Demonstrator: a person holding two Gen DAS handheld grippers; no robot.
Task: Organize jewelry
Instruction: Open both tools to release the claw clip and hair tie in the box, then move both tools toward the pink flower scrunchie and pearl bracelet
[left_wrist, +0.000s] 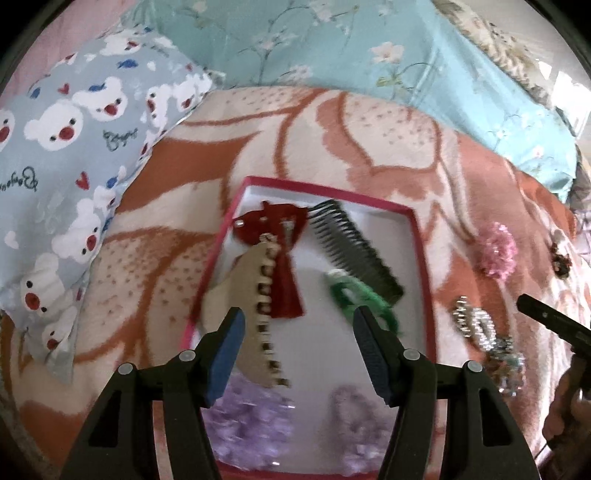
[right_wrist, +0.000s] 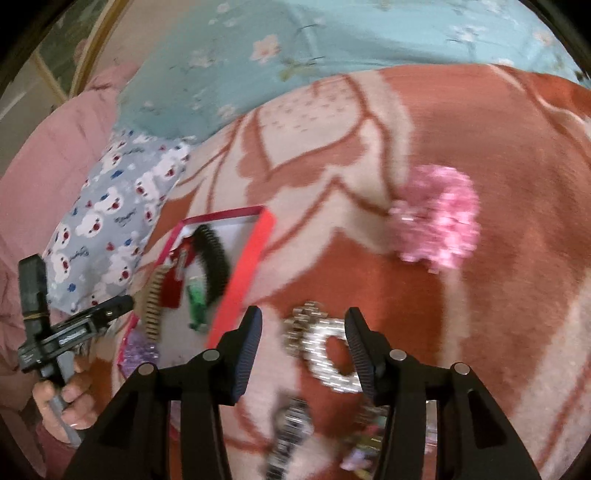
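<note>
- Setting: a red-rimmed box (left_wrist: 421, 258) with a white floor lies on an orange-and-cream blanket (left_wrist: 369, 140). It already holds a black comb (left_wrist: 354, 247), a green clip (left_wrist: 360, 299), a dark red bow (left_wrist: 284, 254), a beige toothed claw clip (left_wrist: 255, 314) and purple scrunchies (left_wrist: 247, 424).
- Loose pieces: still outside the box, on the blanket along its right side, lie a silver rhinestone clip (right_wrist: 328, 350), a pink scrunchie (right_wrist: 439, 218) and, nearer the camera, a blurred heap of beaded items (right_wrist: 291, 432).
- Left gripper (left_wrist: 299, 350): fingers spread, nothing between the pads; it hangs over the box interior, above the gap between the claw clip and the green clip.
- Right gripper (right_wrist: 303, 354): fingers spread, pinching nothing. The silver rhinestone clip lies on the blanket below and between the fingers, shifted toward the right finger (right_wrist: 360, 354), which overlaps its looped end in this view; contact cannot be told.
- Deciding relation: the silver clip's long axis appears to run obliquely from upper left to lower right, roughly across the finger gap. The right hand is plainly the nearer; the left is over the box, well apart from it.
- Judgement: the next pick likely falls to the right gripper, and the box lies to its left.
</note>
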